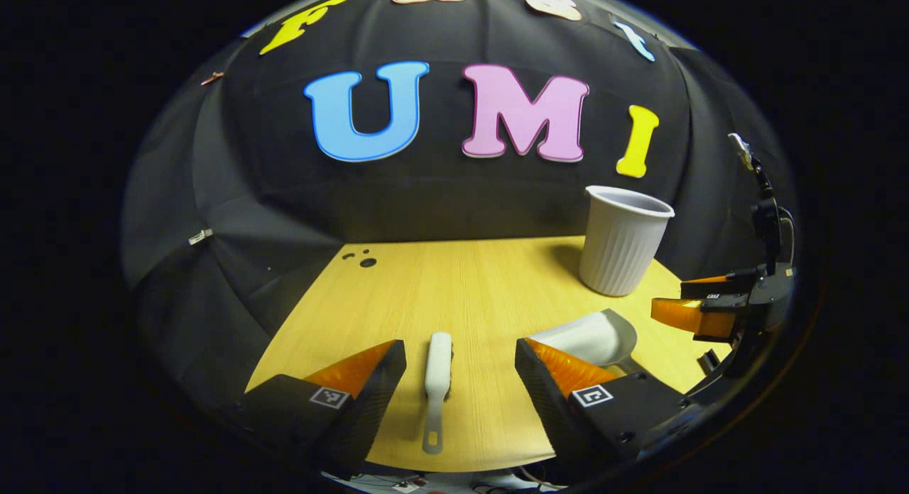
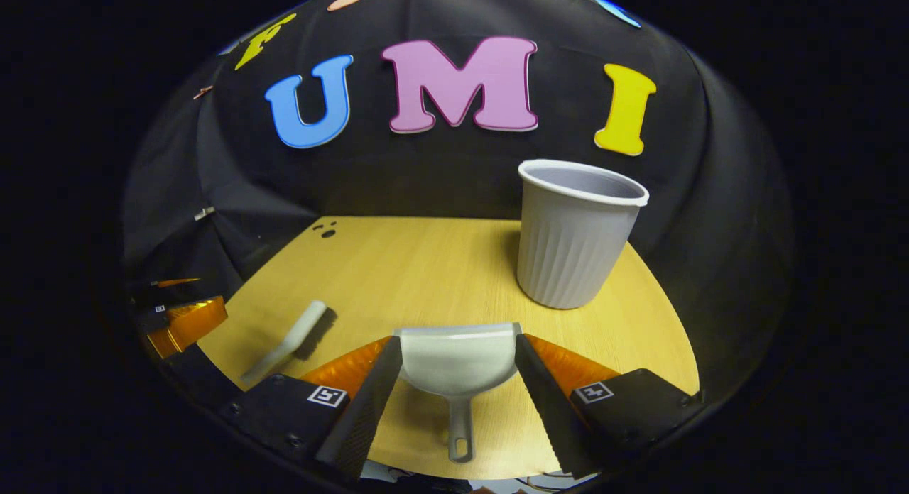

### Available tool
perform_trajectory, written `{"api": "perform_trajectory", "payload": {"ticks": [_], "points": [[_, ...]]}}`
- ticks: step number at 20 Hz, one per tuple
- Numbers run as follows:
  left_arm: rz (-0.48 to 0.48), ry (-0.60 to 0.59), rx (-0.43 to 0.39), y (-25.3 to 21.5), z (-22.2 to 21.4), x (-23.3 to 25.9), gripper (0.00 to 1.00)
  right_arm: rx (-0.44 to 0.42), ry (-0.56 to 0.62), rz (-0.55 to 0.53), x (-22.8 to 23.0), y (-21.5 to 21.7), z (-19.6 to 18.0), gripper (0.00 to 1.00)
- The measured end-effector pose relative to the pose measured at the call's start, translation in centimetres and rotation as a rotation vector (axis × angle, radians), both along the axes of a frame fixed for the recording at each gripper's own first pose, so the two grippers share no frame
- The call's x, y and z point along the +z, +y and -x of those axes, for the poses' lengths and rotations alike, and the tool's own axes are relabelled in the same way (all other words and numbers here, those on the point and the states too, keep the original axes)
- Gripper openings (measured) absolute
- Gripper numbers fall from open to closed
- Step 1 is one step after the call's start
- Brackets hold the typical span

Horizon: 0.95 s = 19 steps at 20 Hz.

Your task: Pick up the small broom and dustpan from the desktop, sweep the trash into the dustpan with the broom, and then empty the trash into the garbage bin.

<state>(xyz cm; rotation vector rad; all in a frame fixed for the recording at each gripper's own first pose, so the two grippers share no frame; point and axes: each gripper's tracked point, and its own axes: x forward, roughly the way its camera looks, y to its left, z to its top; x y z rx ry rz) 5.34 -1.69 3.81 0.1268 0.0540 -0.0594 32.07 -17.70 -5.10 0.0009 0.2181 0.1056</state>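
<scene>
A small white broom [image 1: 438, 380] lies flat on the wooden desktop [image 1: 469, 281], handle toward me, in the gap of my open left gripper [image 1: 460, 348]. The white dustpan [image 2: 458, 363] rests on the desk with its handle toward me, framed by the spread fingers of my open right gripper [image 2: 458, 340]; whether they touch it is unclear. In the left gripper view the dustpan [image 1: 593, 336] sits just right of my right finger, with the right gripper [image 1: 675, 299] beyond it. Several black bits of trash [image 1: 362, 258] lie at the far left corner. A grey ribbed bin [image 2: 572, 238] stands upright at the back right.
In the right gripper view the broom [image 2: 287, 345] lies to the left, with the left gripper [image 2: 177, 302] at the left edge. The trash [image 2: 327, 230] sits near the black cloth wall. The bin [image 1: 621, 245] stands close to the desk's right edge. Bare wood spans the middle.
</scene>
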Motion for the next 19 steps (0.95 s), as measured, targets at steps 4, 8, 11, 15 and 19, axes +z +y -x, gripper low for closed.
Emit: {"api": "perform_trajectory", "payload": {"ticks": [4,8,11,15,19], "points": [[-0.036,-0.123,0.041,0.0,3.5,2.1,0.98,-0.03,-0.081,-0.016,2.5,0.1,3.3,0.99],[0.02,-0.166,0.013,-1.3,7.6,1.9,0.97,-0.047,-0.147,-0.022,2.5,-0.4,6.7,1.0],[0.037,-0.147,0.006,-1.6,9.3,0.0,0.98,-0.038,-0.117,-0.003,-0.3,-0.4,8.4,0.99],[0.053,-0.106,-0.019,-1.7,10.3,-2.5,0.98,-0.07,-0.088,-0.031,-2.2,-0.8,10.2,0.99],[0.065,-0.09,-0.028,-1.7,10.3,-3.2,0.98,-0.087,-0.072,-0.019,-3.2,-1.2,11.5,0.99]]}}
